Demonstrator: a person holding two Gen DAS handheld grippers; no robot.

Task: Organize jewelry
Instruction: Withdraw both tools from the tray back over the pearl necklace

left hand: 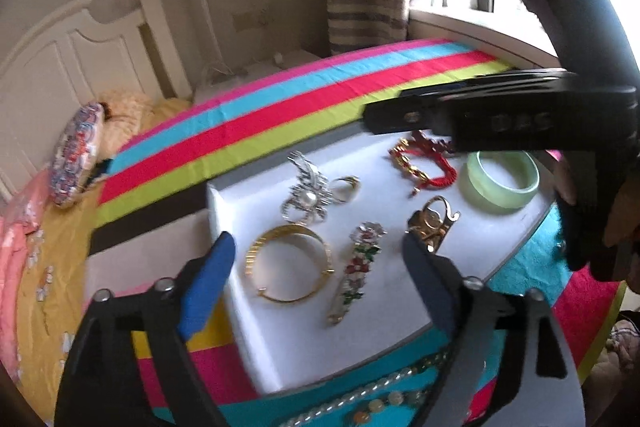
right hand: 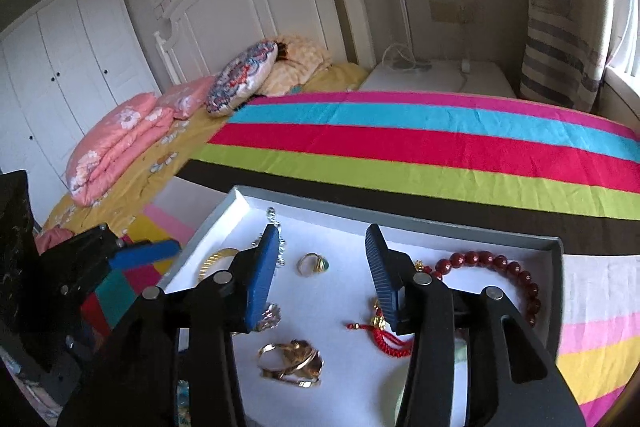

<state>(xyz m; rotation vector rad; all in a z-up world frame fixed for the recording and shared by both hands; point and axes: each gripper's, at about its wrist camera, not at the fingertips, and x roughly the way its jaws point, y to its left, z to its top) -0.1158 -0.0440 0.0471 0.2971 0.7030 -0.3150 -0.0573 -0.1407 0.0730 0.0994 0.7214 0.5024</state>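
The left hand-held gripper [left hand: 316,259] is held released over the white tray [left hand: 224,195] on the striped bed [left hand: 280,115]. Between its fingers lie a gold bangle [left hand: 289,269] and a floral clip [left hand: 356,277]. Further right, the right hand-held gripper [right hand: 322,267] is likewise released, above a ring [right hand: 313,263]; a red bracelet [right hand: 504,277] lies rightmost.

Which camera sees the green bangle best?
The left wrist view: the green bangle lies whole in the white tray. In the right wrist view, only a pale sliver peeks beside the right tongs.
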